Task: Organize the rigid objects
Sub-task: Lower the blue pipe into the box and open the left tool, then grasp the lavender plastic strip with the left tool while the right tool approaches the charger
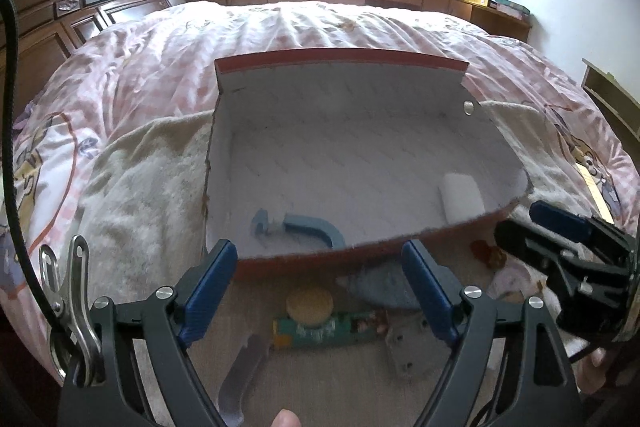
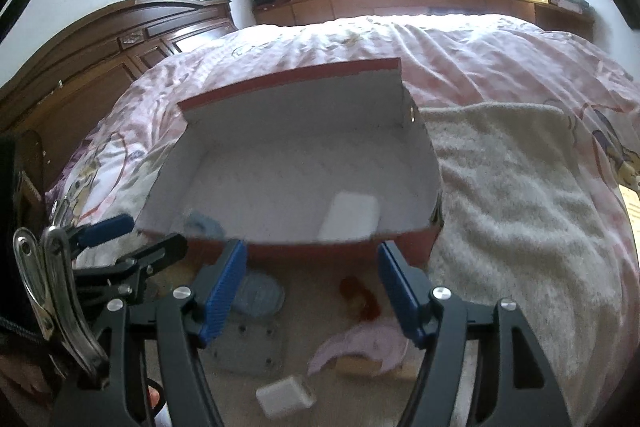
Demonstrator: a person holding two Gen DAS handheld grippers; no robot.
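The open box (image 1: 348,131), red outside and white inside, sits on the bed just ahead of both grippers, its lid standing up at the far side. Inside lie a blue hook-shaped piece (image 1: 312,229), beyond the left gripper's (image 1: 324,287) fingertips, and a white block (image 1: 460,201) farther to its right; in the right wrist view the white block (image 2: 350,217) lies straight ahead of the right gripper (image 2: 312,287). Both grippers stand wide apart with nothing between their blue pads (image 1: 212,287). Below the left gripper, outside the box, lie a round tan disc (image 1: 309,301) on a green card (image 1: 324,333); below the right, a grey plate (image 2: 250,351), a small white box (image 2: 285,397) and an amber piece (image 2: 360,297). A cream towel (image 2: 512,195) spreads to the right over the pink quilt (image 1: 160,59).
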